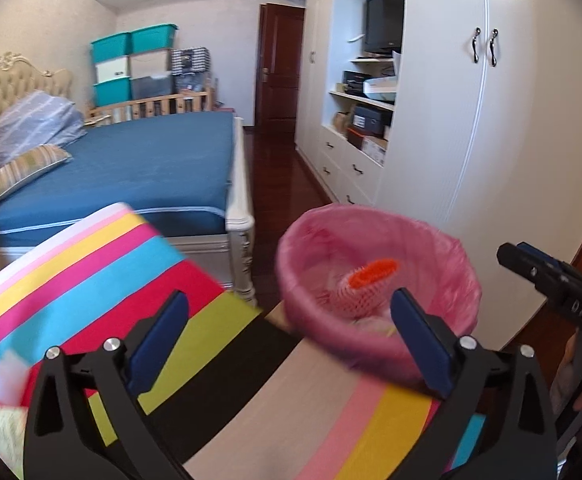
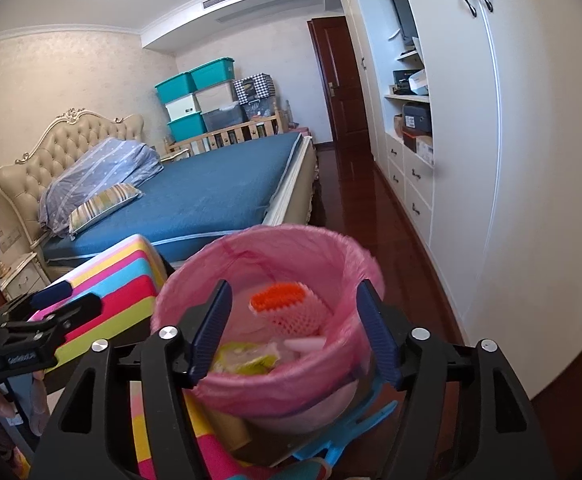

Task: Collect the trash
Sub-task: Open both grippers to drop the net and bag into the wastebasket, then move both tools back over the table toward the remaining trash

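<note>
Between the right fingers: pink-lined trash bin [image 2: 269, 376], rim just inside both blue pads, not pressed.
Right gripper [image 2: 295, 332]: spread wide, nothing pinched.
Left gripper [image 1: 287, 340]: spread wide, empty, over the striped cloth [image 1: 103, 276].
Ahead of the left gripper's right finger: same bin [image 1: 375, 344], on the cloth.
Bin contents: orange-and-pink foam net [image 2: 287, 308] on top, yellow-green wrapper [image 2: 247, 356] nearer, white scraps beside.
Under the bin: blue plastic piece [image 2: 351, 428].
Beyond the fingers: blue bed [image 2: 219, 188], teal storage boxes [image 2: 195, 96].
Right of fingers: white wardrobe [image 2: 511, 160].
</note>
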